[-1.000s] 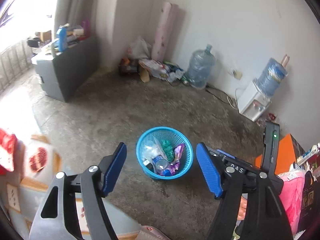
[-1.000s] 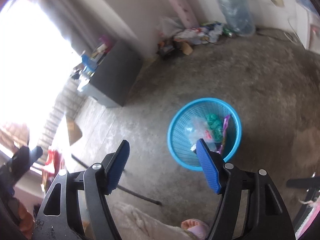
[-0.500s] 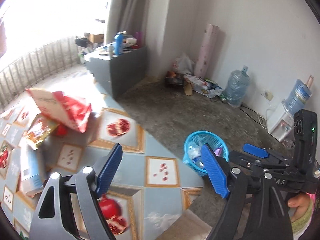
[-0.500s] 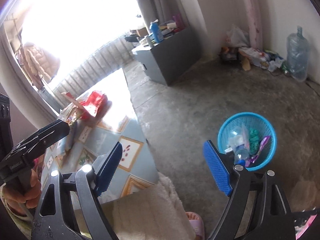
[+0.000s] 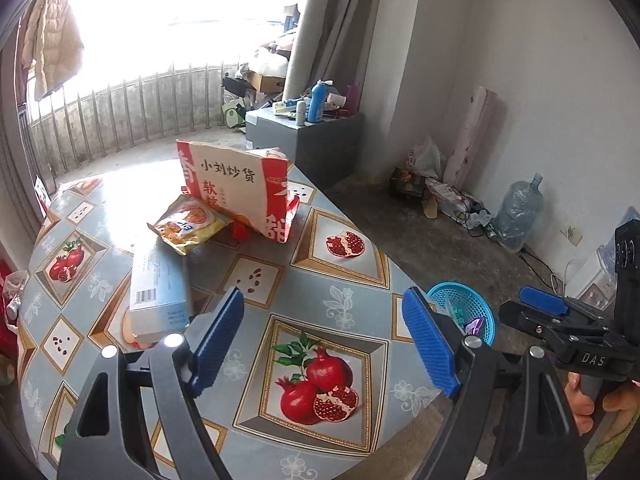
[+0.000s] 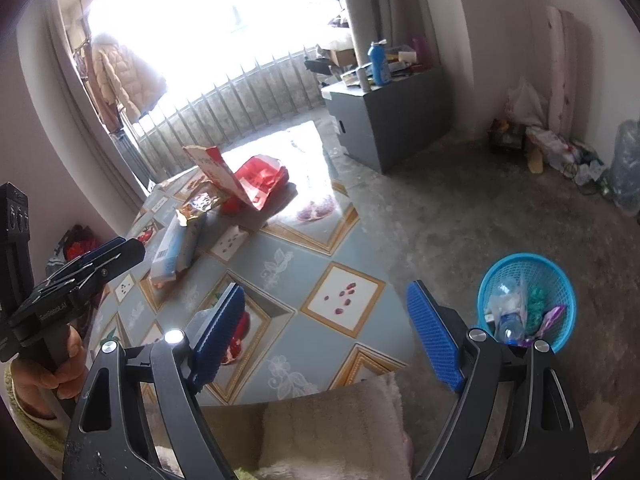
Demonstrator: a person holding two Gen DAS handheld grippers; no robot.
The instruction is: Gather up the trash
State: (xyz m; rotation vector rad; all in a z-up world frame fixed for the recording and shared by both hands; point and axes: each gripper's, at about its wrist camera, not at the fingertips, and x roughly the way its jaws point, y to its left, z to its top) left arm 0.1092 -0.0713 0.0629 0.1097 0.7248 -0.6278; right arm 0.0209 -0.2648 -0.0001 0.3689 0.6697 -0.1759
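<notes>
Left gripper [image 5: 324, 340] and right gripper [image 6: 326, 334] over the desk [image 5: 344, 276], jaws apart, empty, red-white bag [image 5: 240, 192], snack packet [image 5: 188, 226] and blue box [image 5: 160, 284] toward the desk's far edge, blue basket [image 6: 528, 300] of trash on the floor.

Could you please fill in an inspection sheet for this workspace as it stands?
Surface: table under a pomegranate-print cloth.
Job's things: red-and-white bag propped up, yellow snack packet against it, pale blue box lying flat; blue basket on the floor, holding trash.
Clutter: grey cabinet with bottles on top; litter pile by the wall.
Grippers: left gripper and right gripper open, empty.
Cables: cable on the floor.
Surroundings: water jug, balcony railing.
</notes>
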